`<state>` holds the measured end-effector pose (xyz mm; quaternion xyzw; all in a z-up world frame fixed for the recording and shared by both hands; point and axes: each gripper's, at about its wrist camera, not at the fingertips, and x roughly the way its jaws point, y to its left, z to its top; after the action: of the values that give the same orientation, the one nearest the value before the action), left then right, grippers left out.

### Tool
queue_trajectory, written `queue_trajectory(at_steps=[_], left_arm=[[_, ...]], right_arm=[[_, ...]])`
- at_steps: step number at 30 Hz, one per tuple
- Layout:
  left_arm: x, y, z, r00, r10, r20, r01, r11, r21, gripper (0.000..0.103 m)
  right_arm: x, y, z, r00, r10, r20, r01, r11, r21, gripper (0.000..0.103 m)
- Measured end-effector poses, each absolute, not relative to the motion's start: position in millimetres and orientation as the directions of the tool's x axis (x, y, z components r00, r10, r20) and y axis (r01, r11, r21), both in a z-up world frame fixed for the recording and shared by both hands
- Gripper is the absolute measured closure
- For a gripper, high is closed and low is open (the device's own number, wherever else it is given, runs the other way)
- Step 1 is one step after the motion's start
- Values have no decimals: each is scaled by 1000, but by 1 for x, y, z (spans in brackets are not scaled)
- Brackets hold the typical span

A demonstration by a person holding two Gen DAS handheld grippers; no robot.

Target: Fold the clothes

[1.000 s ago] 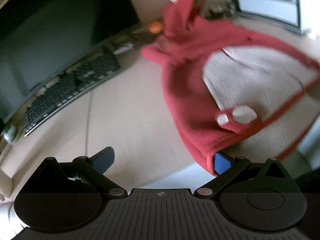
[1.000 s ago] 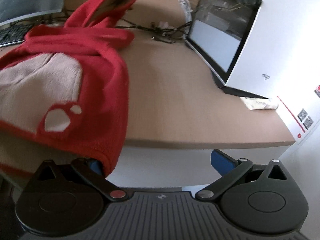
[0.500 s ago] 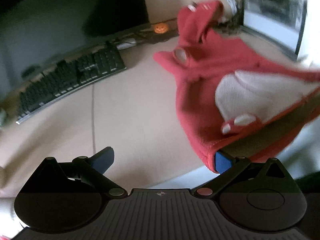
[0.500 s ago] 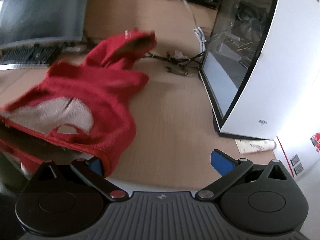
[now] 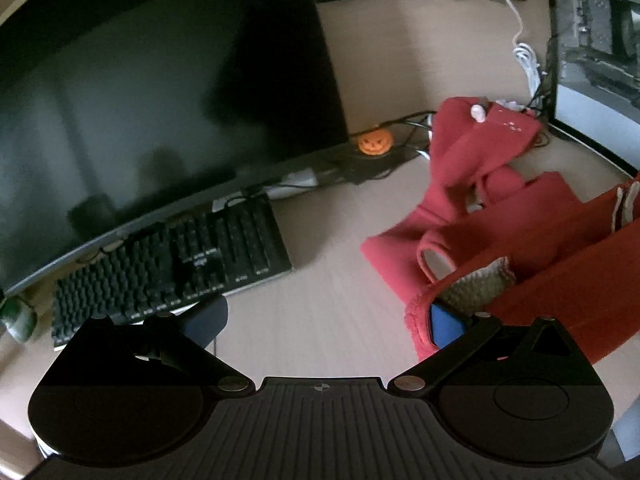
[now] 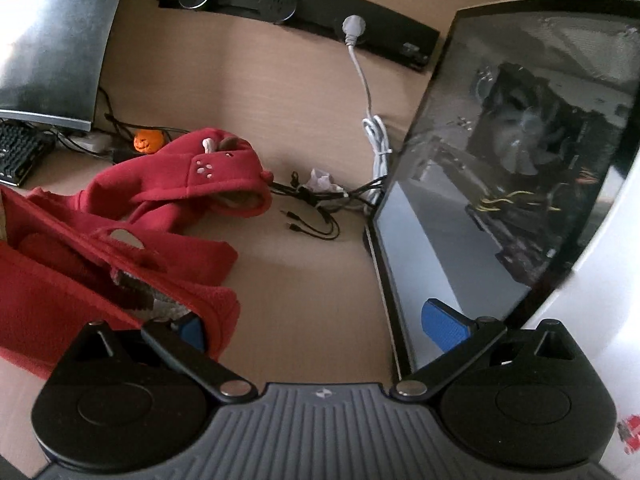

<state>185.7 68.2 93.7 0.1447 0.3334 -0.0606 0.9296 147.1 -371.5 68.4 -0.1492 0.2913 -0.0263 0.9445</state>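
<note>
1. Left wrist view: my left hand-held gripper [image 5: 328, 316] is spread wide; the red hooded garment [image 5: 500, 216] drapes over its right finger only, stretching right, hood far.
2. Right wrist view: my right hand-held gripper [image 6: 320, 320] is likewise spread, hem hooked on its left finger; the garment lies on the table [image 6: 312, 276], leftward.

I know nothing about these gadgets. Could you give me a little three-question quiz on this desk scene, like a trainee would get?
1. True or false: the left hand-held gripper is shut.
2. The small orange thing near the red hooded garment is: A) a pumpkin figure, B) a ball, C) a cup.
3. Fill in: the keyboard lies in front of the dark ___.
Key: 1 false, its jaws stand wide apart; 2 A; 3 monitor.
</note>
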Motion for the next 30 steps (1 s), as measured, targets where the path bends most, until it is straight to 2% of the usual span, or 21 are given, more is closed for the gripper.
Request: queue_trajectory(at_steps=[15, 21, 25, 30], left_arm=[[268, 53, 89, 753, 61, -655, 169, 944, 282, 0], [318, 47, 43, 693, 109, -713, 148, 946, 288, 0], [335, 42, 3, 626, 132, -769, 160, 943, 292, 0], [323, 48, -3, 599, 129, -791, 138, 956, 260, 0]], right_arm=[[279, -366, 47, 835, -98, -541, -102, 939, -328, 0], [333, -346, -23, 752, -114, -649, -133, 939, -318, 0], [334, -353, -43, 739, -80, -669, -121, 961, -248, 0], [298, -362, -47, 729, -86, -679, -137, 954, -268, 0]])
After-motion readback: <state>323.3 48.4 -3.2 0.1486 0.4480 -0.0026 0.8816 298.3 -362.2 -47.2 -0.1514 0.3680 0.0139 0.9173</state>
